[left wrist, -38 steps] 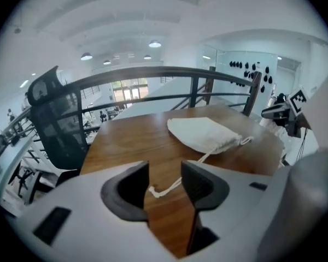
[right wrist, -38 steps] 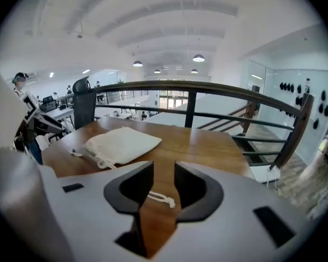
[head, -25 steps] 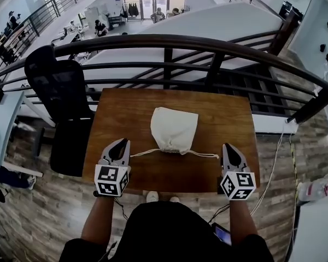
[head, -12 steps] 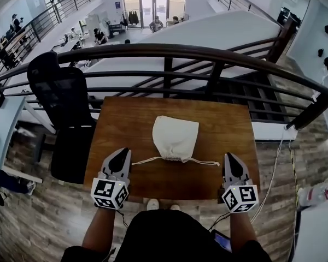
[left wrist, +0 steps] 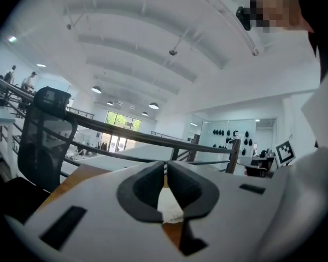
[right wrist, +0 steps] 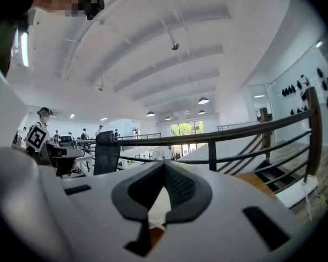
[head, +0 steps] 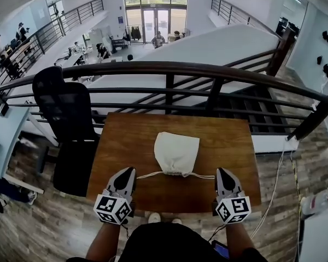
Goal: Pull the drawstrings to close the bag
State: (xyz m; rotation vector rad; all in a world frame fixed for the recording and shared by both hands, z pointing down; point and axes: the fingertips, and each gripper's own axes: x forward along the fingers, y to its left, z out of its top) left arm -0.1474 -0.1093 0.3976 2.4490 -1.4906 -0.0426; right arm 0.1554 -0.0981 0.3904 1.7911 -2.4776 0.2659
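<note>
A white cloth drawstring bag lies in the middle of the wooden table, its gathered mouth toward me. A thin cord runs out of the mouth to each side. The left cord ends at my left gripper, whose jaws are shut. The right cord ends at my right gripper, also shut. Both cords sag a little. In the left gripper view the pads meet with the bag showing behind them. The right gripper view shows shut jaws; the cord itself is hidden in both.
A dark curved railing runs just behind the table's far edge, with a drop to a lower floor beyond. A black office chair stands at the table's left. A cable hangs off the right side.
Both grippers have drawn back toward the table's front edge and slightly closer together, the cord ends coming with them. The head view has tilted upward.
</note>
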